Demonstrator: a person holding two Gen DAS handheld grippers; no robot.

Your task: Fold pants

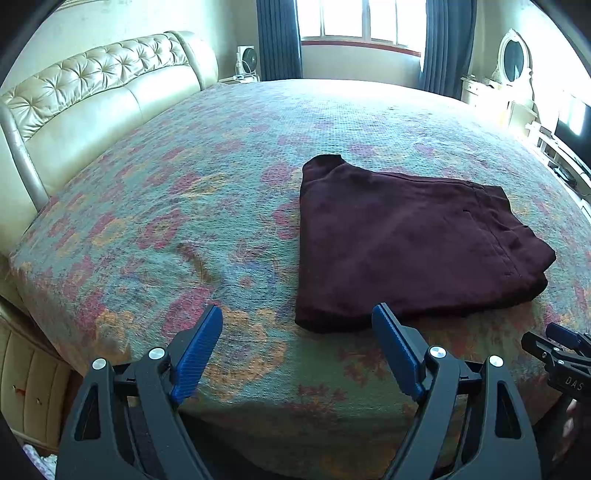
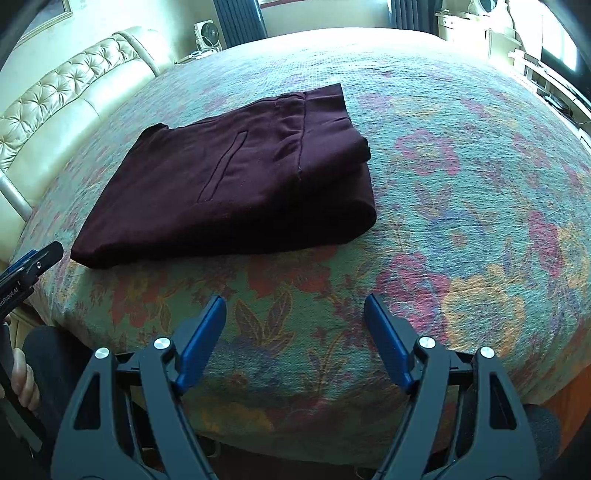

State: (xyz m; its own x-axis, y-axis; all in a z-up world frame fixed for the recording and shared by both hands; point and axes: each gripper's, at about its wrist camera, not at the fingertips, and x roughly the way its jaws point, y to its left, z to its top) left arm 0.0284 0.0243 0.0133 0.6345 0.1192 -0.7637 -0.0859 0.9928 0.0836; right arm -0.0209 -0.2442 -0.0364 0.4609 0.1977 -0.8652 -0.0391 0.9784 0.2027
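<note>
We hold both grippers low over the near edge of the bed [image 1: 229, 155], and neither one has anything in it. Our left gripper [image 1: 297, 317] has its blue-padded fingers [image 1: 197, 350] spread wide apart, with only the flowered bedspread showing between them; its right fingertip overlaps the near edge of the pants in that view, though we cannot tell whether it touches the cloth. Our right gripper [image 2: 295, 308] is spread just as wide, its fingers [image 2: 386, 339] hanging over bare bedspread, clear of the garment. The pants [image 1: 406, 236] lie on the bed as a folded, dark maroon bundle, several layers thick, flat on the bedspread near the edge closest to us. From the right wrist view the pants [image 2: 236, 177] sit ahead and to the left, with a slit pocket and a long seam facing up and the thick folded edge turned toward the right. Each gripper appears at the border of the other's view, the right gripper [image 1: 557, 347] beside the bundle's near right corner. A tufted cream headboard [image 1: 96, 96] runs along the left side of the bed, and a window [image 1: 360, 20] with dark blue curtains [image 1: 279, 38] stands beyond the far edge.
</note>
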